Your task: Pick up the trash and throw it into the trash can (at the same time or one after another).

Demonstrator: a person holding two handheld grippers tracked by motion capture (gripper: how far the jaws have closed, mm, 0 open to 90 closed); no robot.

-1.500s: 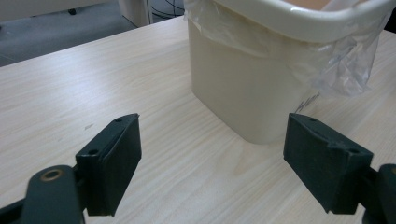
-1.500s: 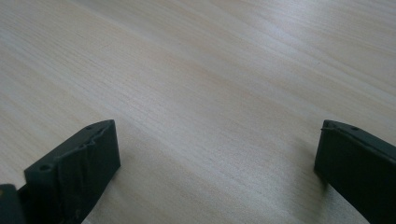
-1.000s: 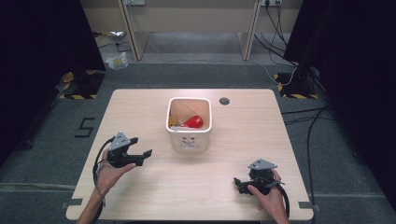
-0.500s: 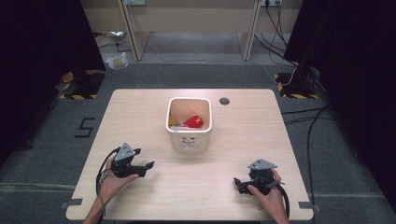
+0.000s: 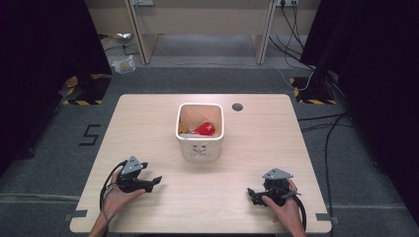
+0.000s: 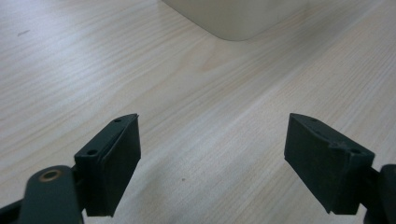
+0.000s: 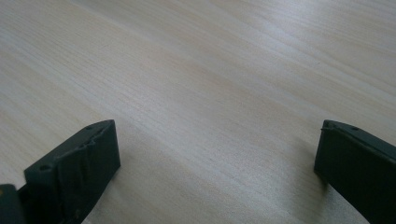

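- Stood on grey carpet: a pale wooden worktop (image 5: 148,123), with a small dark round hole (image 5: 237,106) near its far edge, right of centre.
- Lay beyond the far edge: a second desk's legs, trailing cables, and a crumpled white bag (image 5: 122,64) on the floor at far left.
- Marked on the carpet to the left: a black "5" (image 5: 89,134); yellow-and-black striped tape under dark stands at both far corners.
- Sat at mid-worktop, slightly toward the far side: a white square container (image 5: 200,143), rounded at the corners, with a faint printed motif on its near wall.
- Held inside: a red object (image 5: 205,129) against the right wall, and something orange-yellow beside it at left, too small to identify.
- Rested near the left near corner: the left gripper (image 5: 154,180), held in a hand (image 5: 116,195), pointing right, jaws wide apart over bare wood, gripping nothing; container's pale rounded corner (image 6: 233,18) ahead in the left gripper view.
- Rested near the right near corner: the right gripper (image 5: 251,193), held in a hand (image 5: 282,207), pointing left, jaws likewise spread wide and empty, bare wood grain between them in the right gripper view.
- Kept well apart from the container, both grippers, with unobstructed worktop between.
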